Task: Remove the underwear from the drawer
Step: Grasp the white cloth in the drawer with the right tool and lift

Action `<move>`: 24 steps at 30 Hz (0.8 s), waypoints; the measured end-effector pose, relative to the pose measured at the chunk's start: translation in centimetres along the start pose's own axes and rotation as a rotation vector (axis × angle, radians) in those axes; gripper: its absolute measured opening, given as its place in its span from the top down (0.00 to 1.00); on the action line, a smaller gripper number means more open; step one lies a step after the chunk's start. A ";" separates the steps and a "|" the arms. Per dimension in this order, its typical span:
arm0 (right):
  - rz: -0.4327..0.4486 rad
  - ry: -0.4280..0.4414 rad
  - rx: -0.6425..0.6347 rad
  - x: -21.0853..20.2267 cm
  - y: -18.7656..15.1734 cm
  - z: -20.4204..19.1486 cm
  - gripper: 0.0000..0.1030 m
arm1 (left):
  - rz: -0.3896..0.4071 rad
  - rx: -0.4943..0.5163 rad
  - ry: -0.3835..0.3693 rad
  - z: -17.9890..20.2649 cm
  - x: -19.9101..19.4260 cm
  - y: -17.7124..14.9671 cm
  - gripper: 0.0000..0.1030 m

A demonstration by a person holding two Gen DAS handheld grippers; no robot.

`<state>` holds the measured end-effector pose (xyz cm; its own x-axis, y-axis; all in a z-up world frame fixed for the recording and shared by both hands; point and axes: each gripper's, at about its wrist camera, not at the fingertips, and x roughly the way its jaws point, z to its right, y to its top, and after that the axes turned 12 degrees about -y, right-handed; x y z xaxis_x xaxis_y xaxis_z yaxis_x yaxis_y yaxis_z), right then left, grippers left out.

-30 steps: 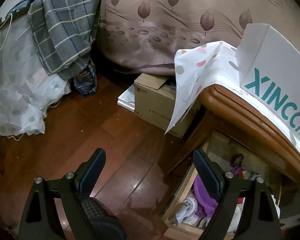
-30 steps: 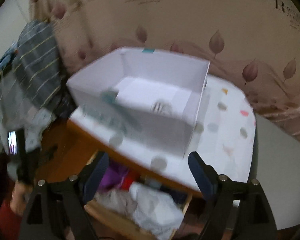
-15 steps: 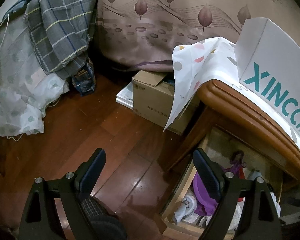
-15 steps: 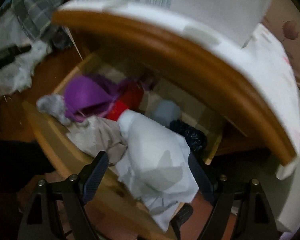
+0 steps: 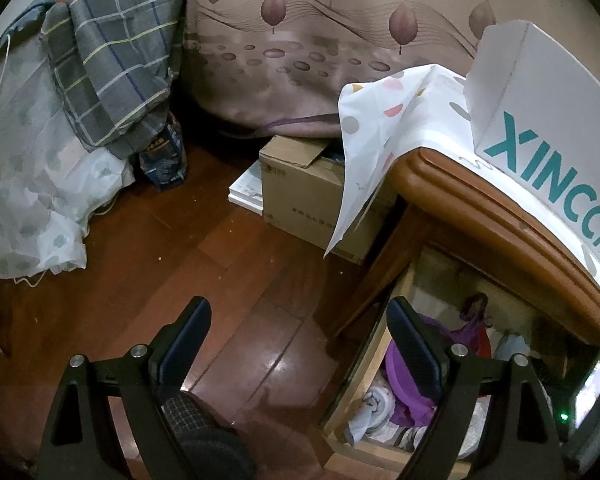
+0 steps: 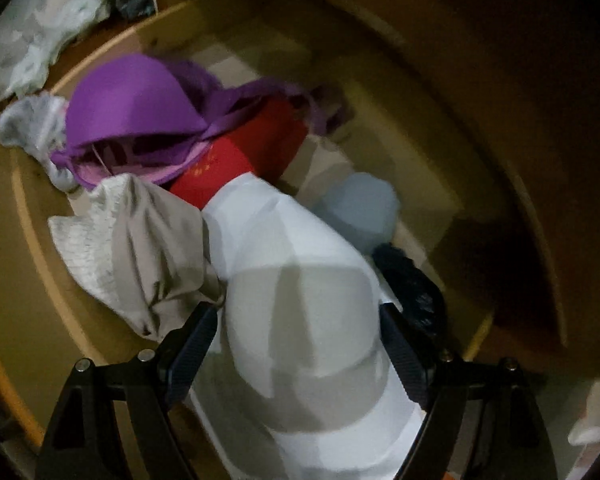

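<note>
My right gripper [image 6: 296, 344] straddles the white underwear [image 6: 300, 280] at lower centre, fingers released; I'd sink deeper into the drawer [image 6: 32, 216], then clench on one layer only

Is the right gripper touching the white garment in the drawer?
Cannot tell. In the right wrist view the gripper straddles the white garment, but blur hides any contact.
</note>
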<state>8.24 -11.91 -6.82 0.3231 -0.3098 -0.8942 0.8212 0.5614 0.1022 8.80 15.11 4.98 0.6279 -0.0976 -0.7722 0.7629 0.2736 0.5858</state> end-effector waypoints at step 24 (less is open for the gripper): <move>0.137 -0.023 0.239 -6.1 -3.1 3.8 0.85 | -0.022 0.043 -0.005 1.4 0.9 -0.5 0.15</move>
<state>5.49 -14.73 -0.02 0.4472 -0.2621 -0.8551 0.8559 0.4029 0.3241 9.22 13.58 4.29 0.6114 -0.1078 -0.7839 0.7825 0.2298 0.5787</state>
